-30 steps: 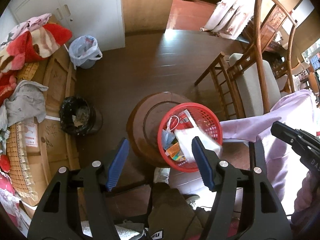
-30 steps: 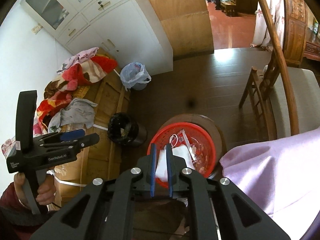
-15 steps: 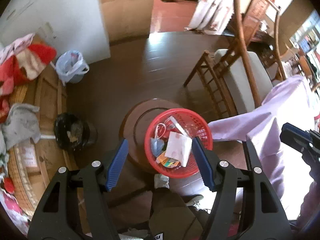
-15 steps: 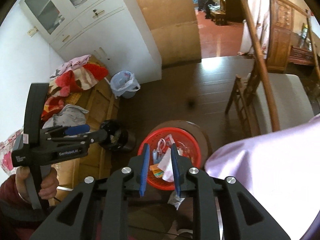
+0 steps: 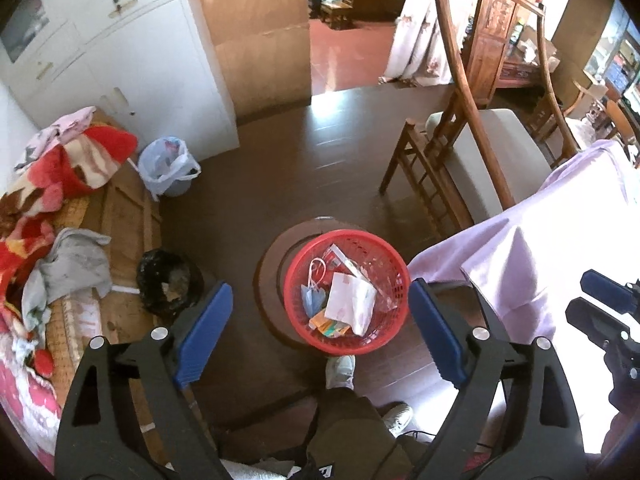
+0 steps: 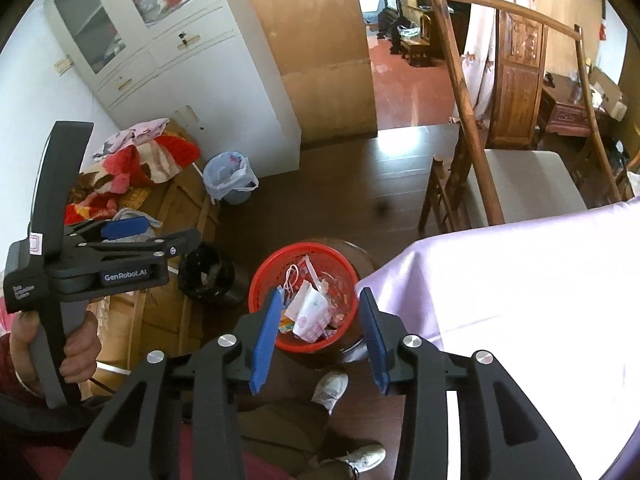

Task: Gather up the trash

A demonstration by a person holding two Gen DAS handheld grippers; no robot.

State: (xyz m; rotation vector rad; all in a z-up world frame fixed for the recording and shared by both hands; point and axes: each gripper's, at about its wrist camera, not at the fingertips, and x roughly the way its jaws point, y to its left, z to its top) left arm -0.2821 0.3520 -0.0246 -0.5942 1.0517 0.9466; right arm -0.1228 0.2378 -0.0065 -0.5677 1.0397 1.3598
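Trash [image 5: 349, 305] sits in the red basket [image 5: 382, 344] on the round wooden stool [image 5: 269, 276], below both my tongs. White paper packet on top, blue mask [image 5: 313, 300] beside it. Left tongs [image 5: 320, 330] spread wide, empty. Right tongs [image 6: 318, 334] also apart, empty. Lilac-covered bench [image 6: 520, 300] just right of the basket; black bin [image 5: 168, 286] left.

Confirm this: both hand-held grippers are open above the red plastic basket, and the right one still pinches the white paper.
Not quite. The right hand-held gripper holds nothing: the right wrist view shows its blue fingers spread apart, with the crumpled white paper lying in the red plastic basket. The left hand-held gripper is open too.
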